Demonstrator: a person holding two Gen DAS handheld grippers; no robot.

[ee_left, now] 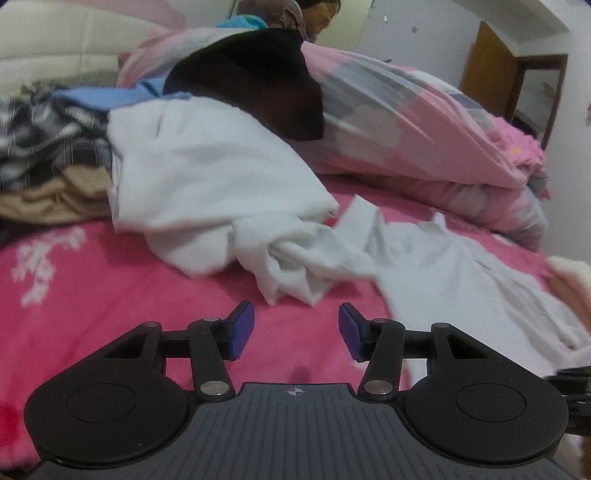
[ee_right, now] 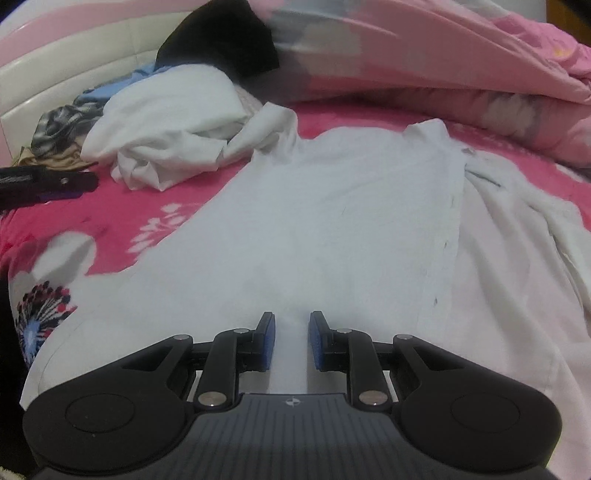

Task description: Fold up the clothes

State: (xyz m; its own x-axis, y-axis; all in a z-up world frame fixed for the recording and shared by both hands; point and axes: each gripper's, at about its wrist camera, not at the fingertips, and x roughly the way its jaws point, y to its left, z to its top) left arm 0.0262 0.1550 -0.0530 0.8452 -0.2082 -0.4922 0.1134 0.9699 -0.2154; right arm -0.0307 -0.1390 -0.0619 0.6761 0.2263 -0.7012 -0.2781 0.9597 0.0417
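A white shirt (ee_right: 332, 206) lies spread flat on the pink bedspread (ee_right: 122, 206), collar end far from me. Its left sleeve (ee_left: 295, 269) is bunched up near a second crumpled white garment (ee_left: 207, 177). My left gripper (ee_left: 296, 330) hovers over the bedspread just short of that bunched sleeve, open, with nothing between its blue pads. My right gripper (ee_right: 291, 341) sits low over the shirt's near hem. Its jaws stand a narrow gap apart, and only flat white cloth shows in the gap, with no pinched fold visible. The left gripper (ee_right: 48, 184) shows as a dark shape at the left edge of the right wrist view.
A heap of clothes lies at the back left: a dark plaid piece (ee_left: 44, 136), a tan one (ee_left: 48, 199), a blue one (ee_left: 96, 98) and a black one (ee_left: 255, 81). A rolled pink quilt (ee_left: 424, 129) runs along the far side. A person (ee_left: 317, 11) is behind it.
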